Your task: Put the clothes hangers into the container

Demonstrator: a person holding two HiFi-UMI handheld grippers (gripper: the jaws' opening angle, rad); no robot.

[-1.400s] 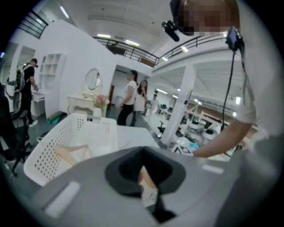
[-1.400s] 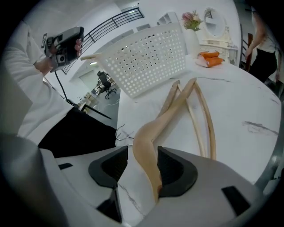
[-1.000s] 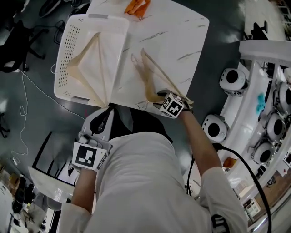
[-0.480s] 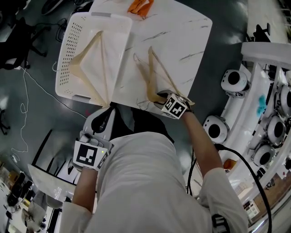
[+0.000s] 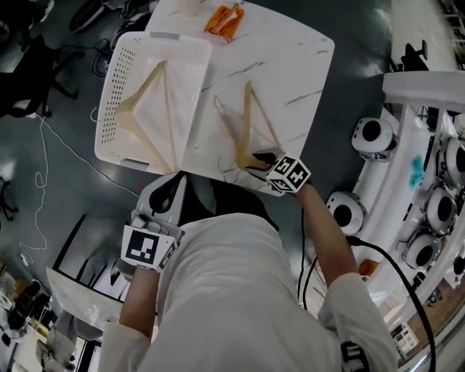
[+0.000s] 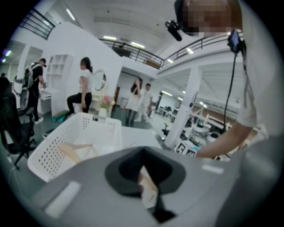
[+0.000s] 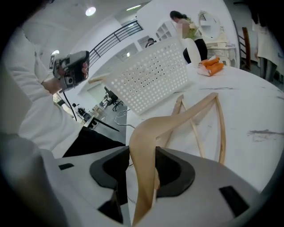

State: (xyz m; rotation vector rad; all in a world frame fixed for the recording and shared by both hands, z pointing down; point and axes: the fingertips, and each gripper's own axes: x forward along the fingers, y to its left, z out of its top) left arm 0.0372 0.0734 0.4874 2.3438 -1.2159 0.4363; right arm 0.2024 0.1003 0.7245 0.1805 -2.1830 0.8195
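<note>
A wooden hanger (image 5: 247, 123) lies partly raised over the near edge of the white marble table (image 5: 290, 65). My right gripper (image 5: 258, 156) is shut on its near shoulder; its jaws have just been closing, and the pads now press on the wood (image 7: 146, 146) from both sides (image 7: 137, 177). A second wooden hanger (image 5: 149, 102) rests inside the white perforated basket (image 5: 120, 80) on the table's left part. My left gripper (image 5: 168, 195) hangs below the table edge beside the person's body, jaws together (image 6: 148, 195), holding nothing that I can make out.
An orange object (image 5: 225, 16) lies at the table's far edge, also in the right gripper view (image 7: 211, 66). White machines with round housings (image 5: 374, 131) stand to the right. Cables trail on the dark floor at left. People stand in the background of the left gripper view.
The right gripper has risen with the hanger, whose near end has left the table while its far end has swung. The left gripper has stayed where it was.
</note>
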